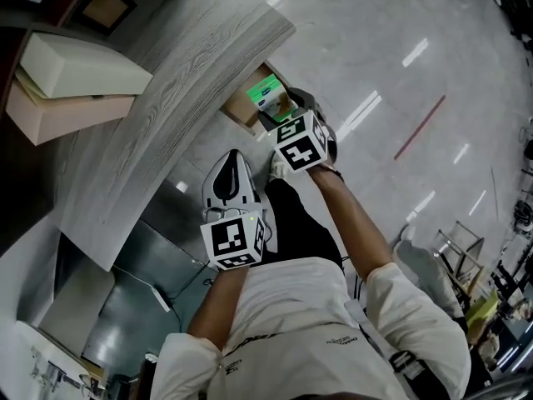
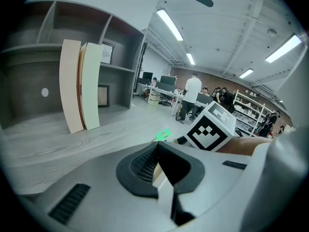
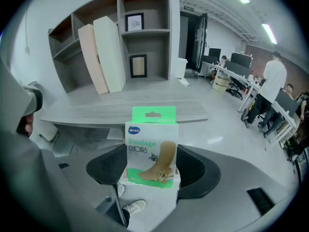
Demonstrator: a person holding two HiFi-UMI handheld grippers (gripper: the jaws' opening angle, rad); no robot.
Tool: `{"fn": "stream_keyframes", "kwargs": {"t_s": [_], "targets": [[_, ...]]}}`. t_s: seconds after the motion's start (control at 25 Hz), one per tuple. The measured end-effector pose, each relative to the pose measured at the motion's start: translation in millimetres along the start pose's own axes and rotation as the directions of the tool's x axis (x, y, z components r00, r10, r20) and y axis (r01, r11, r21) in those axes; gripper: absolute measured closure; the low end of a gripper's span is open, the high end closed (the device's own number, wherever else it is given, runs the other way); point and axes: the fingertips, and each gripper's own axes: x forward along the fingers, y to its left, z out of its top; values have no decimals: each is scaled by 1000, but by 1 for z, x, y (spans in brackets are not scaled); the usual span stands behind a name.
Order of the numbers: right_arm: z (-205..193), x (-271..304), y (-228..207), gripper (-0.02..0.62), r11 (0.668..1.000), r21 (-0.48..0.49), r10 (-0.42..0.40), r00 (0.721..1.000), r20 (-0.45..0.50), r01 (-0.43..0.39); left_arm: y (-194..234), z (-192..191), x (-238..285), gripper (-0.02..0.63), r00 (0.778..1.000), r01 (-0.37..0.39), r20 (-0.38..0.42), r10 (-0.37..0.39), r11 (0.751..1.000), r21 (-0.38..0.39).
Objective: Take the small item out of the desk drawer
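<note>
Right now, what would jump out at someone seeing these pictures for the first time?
The bright green bandage box draws the eye first, clamped upright in the right claw beside the open drawer under the grey wood desk. Next comes the pair of tall pale blocks standing on the desk top. The left claw is shut on nothing, lower down by the person's body.

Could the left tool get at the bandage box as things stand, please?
Probably yes: the bandage box sticks up from the right tool gripping it, and the left tool, shut and empty, is nearby.
</note>
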Motion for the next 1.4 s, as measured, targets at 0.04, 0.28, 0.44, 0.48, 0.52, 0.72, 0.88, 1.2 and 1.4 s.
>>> {"fn": "stream_keyframes", "kwargs": {"t_s": [0.04, 0.28, 0.44, 0.48, 0.52, 0.72, 0.88, 1.2, 1.4], "targets": [[3, -8, 1, 249, 1000, 5, -1, 1000, 11, 1, -1, 5, -2, 590, 1000, 2, 5, -2, 1000, 7], [24, -52, 3, 249, 999, 49, -16, 995, 98, 11, -9, 32, -17, 591, 999, 6, 32, -8, 999, 44], [33, -84, 5, 249, 997, 81, -29, 988, 152, 17, -16, 47, -30, 591, 999, 12, 43, -15, 997, 71], [35, -93, 6, 249, 995, 93, -36, 986, 165, 21, -17, 51, -34, 591, 999, 14, 46, -18, 997, 77], [38, -101, 6, 249, 994, 109, -43, 983, 179, 24, -19, 56, -38, 591, 999, 16, 50, -21, 996, 83], [57, -143, 6, 249, 985, 169, -79, 962, 263, 35, -25, 83, -53, 591, 996, 25, 84, -35, 993, 115], [72, -173, 4, 249, 980, 192, -105, 940, 326, 43, -30, 100, -62, 591, 993, 28, 110, -43, 990, 135], [96, -228, 7, 249, 978, 199, -145, 902, 406, 68, -42, 131, -85, 591, 986, 40, 155, -65, 986, 160], [106, -251, 18, 249, 981, 181, -151, 881, 448, 76, -44, 152, -97, 590, 978, 38, 197, -71, 985, 167]]}}
